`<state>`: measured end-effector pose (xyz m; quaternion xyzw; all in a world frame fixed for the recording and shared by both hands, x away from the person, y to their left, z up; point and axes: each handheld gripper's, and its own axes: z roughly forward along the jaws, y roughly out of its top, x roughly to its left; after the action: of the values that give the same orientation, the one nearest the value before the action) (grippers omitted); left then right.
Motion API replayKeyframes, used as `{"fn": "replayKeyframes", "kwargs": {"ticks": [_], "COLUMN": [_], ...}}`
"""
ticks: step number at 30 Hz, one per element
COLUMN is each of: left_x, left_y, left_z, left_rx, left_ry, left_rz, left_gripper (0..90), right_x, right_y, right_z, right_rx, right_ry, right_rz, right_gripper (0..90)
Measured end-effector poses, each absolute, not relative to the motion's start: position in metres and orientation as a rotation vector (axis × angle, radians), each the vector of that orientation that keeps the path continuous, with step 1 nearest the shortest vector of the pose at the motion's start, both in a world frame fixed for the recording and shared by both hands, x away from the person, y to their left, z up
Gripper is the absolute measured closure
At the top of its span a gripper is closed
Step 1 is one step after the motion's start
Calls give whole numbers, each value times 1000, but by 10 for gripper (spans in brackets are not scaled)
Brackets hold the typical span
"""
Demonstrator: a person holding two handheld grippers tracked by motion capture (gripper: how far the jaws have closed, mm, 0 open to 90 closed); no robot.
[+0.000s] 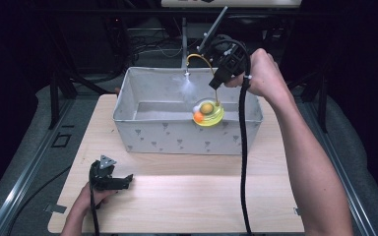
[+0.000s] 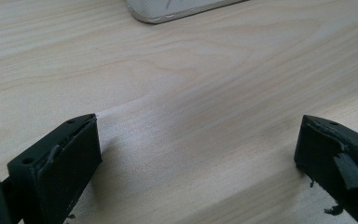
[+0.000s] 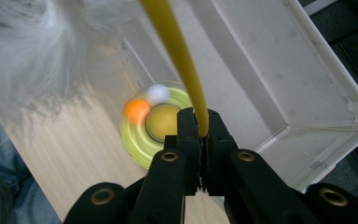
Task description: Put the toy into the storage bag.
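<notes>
A yellow-green round toy (image 1: 207,114) carries an orange ball, a white ball and a yellow middle ball (image 3: 161,122). A thin yellow wand (image 1: 204,58) arches up from it to a white feather tuft (image 1: 188,86). My right gripper (image 1: 215,83) is shut on the wand (image 3: 177,51) just above the disc. It holds the toy in the air by the front wall of the grey fabric box (image 1: 128,88). At the table's front left, my left gripper (image 1: 127,180) rests open, with only bare wood between its jaws (image 2: 198,149).
The box (image 3: 307,56) stands at the far middle of the light wooden table (image 1: 177,196), and its corner (image 2: 168,11) lies ahead of the left gripper. The right gripper's black cable (image 1: 242,157) hangs across the table's right half. Dark floor and metal frames surround the table.
</notes>
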<state>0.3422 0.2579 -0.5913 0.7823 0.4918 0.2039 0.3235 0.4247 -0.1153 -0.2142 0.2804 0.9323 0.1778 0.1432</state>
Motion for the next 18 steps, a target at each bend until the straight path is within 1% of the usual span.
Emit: {"fn": "replayKeyframes", "kwargs": {"ticks": [10,18], "left_x": [342,342], "left_y": [258,258], "left_z": [-591,-591], "left_rx": [2052,2052], "left_ry": [1290,1290], "left_rz": [535,535], "left_gripper": [3,3], "right_x": [442,458], "right_y": [-125,-132], "right_z": [-209,-215], "right_rx": [904,960], "right_ry": [2621,2591], "right_rz": [540,538], "right_gripper": [883,883]}}
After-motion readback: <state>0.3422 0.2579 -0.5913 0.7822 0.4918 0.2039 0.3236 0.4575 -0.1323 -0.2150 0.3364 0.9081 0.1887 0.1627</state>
